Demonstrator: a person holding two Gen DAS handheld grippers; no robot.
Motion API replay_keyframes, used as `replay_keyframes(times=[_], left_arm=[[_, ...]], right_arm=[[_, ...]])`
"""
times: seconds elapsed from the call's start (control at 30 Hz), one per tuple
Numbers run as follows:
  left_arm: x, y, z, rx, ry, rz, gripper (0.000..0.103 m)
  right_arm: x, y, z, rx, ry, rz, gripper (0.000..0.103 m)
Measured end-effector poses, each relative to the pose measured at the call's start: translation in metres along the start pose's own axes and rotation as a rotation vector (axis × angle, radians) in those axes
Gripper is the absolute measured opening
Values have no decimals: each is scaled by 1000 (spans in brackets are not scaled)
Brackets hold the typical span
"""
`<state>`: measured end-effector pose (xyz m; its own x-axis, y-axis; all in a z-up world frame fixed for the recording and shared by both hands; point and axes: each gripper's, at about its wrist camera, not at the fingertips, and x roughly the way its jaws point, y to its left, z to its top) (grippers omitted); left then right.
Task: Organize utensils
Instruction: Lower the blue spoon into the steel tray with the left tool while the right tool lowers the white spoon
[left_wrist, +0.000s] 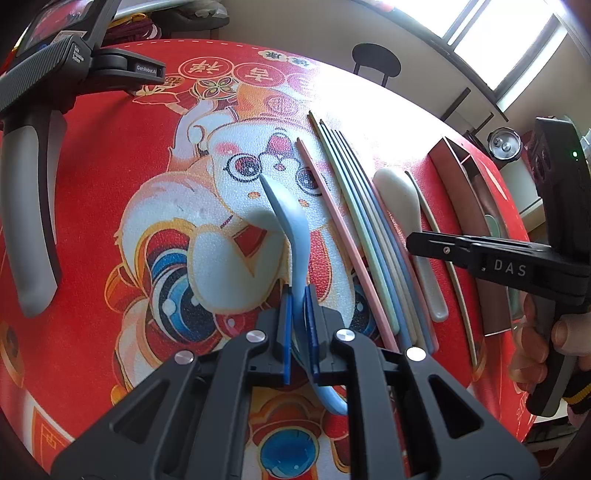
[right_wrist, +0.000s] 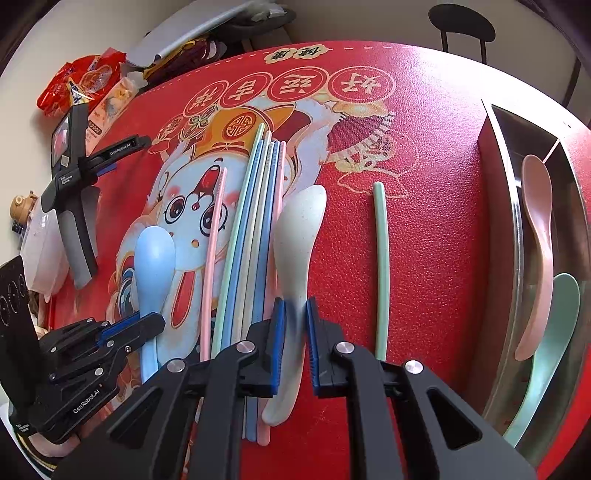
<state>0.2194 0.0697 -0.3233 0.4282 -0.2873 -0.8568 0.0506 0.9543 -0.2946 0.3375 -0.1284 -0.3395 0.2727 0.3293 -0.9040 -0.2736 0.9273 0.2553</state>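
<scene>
My left gripper (left_wrist: 300, 295) is shut on a blue spoon (left_wrist: 291, 229), which also shows in the right wrist view (right_wrist: 153, 258); its handle points away over the red mat. My right gripper (right_wrist: 295, 310) has its pads on either side of the white spoon (right_wrist: 295, 240) lying on the mat, with small gaps showing. A bundle of coloured chopsticks (right_wrist: 251, 229) lies between the two spoons, a pink one (right_wrist: 213, 258) a little apart. A single green chopstick (right_wrist: 382, 266) lies to the right. A metal tray (right_wrist: 517, 258) holds a pink spoon (right_wrist: 537, 236) and a green spoon (right_wrist: 550, 343).
A spare gripper (right_wrist: 74, 192) lies at the mat's left edge, also shown in the left wrist view (left_wrist: 55, 110). Snack bags (right_wrist: 81, 81) and clutter sit beyond the far left corner. A black stool (right_wrist: 461, 22) stands behind the table.
</scene>
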Motion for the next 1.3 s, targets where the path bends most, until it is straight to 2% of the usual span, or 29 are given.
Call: replay_keyframes(times=[0.13,0.33,0.53,0.77,0.87,1.0,1.13,1.3], left_arm=[[-2,-2,0,3,27,-1,11],[-7,-4,-13,14,35,-19,11],[-7,-5,-10,14,49,-15,11],[-30,-22,13,48,23,-38,11],[-36,-44,27,93,5,-60,11],[-33,-86,47,152,6,-112,11],[-20,-139,68,228,13,-160,11],[0,-196,87,295,33,-200,11]], right_arm=[[-7,9,-3,-23,-14,-43,6],[-7,11,-9,-20,-8,-30,6],[-8,8,-9,19,-19,-10,6],[-51,-3,-21,82,-106,36,6],[-76,-17,-32,93,-135,19,6],[-104,-52,-45,144,-159,-54,6],[-114,-93,-57,206,-156,-132,6],[-118,-117,-65,237,-151,-176,6]])
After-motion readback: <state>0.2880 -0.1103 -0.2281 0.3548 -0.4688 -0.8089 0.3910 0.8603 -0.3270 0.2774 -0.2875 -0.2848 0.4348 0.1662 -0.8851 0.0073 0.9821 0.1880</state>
